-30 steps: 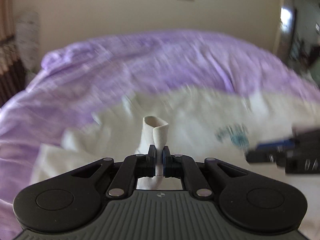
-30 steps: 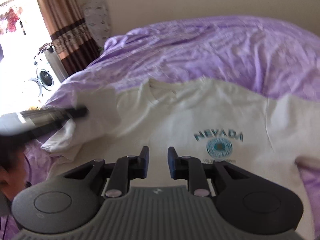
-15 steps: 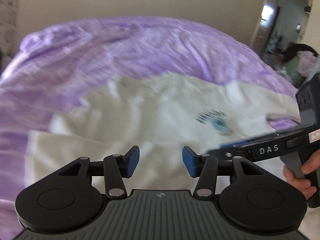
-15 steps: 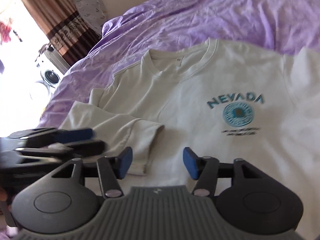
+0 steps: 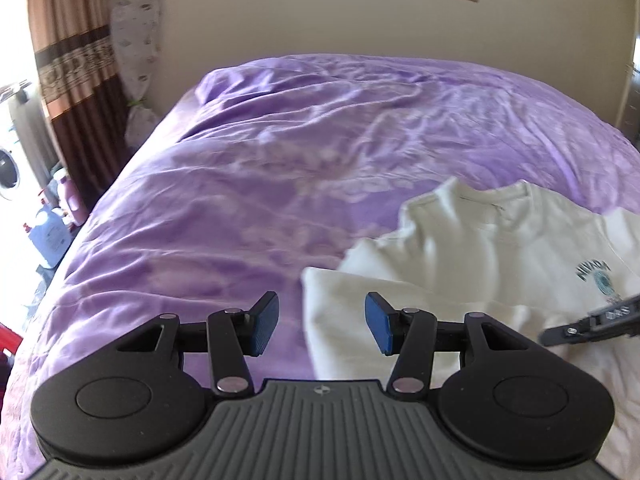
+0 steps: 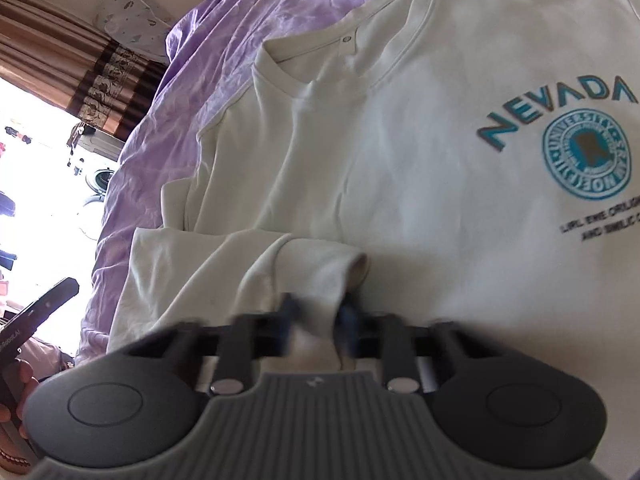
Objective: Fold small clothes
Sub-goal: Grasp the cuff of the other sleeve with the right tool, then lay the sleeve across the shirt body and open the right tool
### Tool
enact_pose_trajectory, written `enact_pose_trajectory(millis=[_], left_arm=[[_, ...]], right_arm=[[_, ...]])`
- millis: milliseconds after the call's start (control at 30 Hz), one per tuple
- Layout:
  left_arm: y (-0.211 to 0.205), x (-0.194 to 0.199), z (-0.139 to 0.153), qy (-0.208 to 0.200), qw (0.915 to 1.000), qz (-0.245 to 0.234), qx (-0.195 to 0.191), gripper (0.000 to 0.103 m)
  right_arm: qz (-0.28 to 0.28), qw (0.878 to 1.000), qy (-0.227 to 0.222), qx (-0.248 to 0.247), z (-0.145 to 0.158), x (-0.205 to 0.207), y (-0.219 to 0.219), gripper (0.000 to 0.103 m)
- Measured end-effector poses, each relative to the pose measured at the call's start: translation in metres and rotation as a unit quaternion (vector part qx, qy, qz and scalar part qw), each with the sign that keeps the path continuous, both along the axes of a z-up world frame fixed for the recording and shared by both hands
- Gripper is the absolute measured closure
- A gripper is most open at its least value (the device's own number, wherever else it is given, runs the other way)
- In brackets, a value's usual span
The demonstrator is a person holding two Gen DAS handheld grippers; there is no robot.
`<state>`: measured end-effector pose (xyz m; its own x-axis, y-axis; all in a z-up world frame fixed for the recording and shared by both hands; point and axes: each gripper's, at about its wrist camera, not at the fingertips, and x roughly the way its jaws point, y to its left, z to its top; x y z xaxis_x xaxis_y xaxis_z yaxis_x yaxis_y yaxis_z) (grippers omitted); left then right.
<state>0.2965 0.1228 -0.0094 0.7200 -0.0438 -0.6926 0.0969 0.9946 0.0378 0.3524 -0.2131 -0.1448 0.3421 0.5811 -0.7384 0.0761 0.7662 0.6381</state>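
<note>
A cream T-shirt [image 6: 400,152] with a teal NEVADA print lies face up on the purple bedspread [image 5: 280,168]. Its left sleeve [image 6: 248,264] is folded in over the body. My right gripper [image 6: 316,320] is down at the sleeve's cuff, its blurred jaws closing around the cuff fabric. My left gripper [image 5: 322,326] is open and empty, low over the bed at the shirt's left edge [image 5: 340,320]. The shirt also shows in the left wrist view [image 5: 500,248], with the right gripper's tip [image 5: 588,320] over it.
A brown curtain [image 5: 76,92], a bright window and a washing machine [image 5: 8,168] stand to the left of the bed. Bottles [image 5: 52,232] sit on the floor there. A padded cover [image 5: 134,52] leans against the back wall.
My left gripper let go of the sleeve cuff, opened and swung left off the shirt. My right gripper dropped down to the folded sleeve and its jaws narrowed around the cuff.
</note>
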Motion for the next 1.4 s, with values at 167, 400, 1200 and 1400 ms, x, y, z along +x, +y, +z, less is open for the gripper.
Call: enact_pose_trajectory(millis=[167,400,1200,1400], left_arm=[[0.017,0.004,-0.002,-0.005,0.9995,0.031,-0.006,0.044],[0.026,0.01,0.007,-0.013,0.9971,0.062,-0.042,0.046],[0.003,0.099,-0.095,0.111,0.9654,0.095,-0.216,0.04],[0.017,0.123,-0.114,0.105,0.9428,0.122,-0.292,0.059]], right_arm=[[0.036,0.996,-0.068,-0.049,0.051,0.002,0.02,0.102],[0.068,0.963,-0.254,-0.062,0.208,0.013,0.042,0.102],[-0.079,0.972,-0.119,-0.185,0.081,0.045,-0.146,0.102],[-0.08,0.972,-0.104,-0.193,0.071,0.032,-0.156,0.102]])
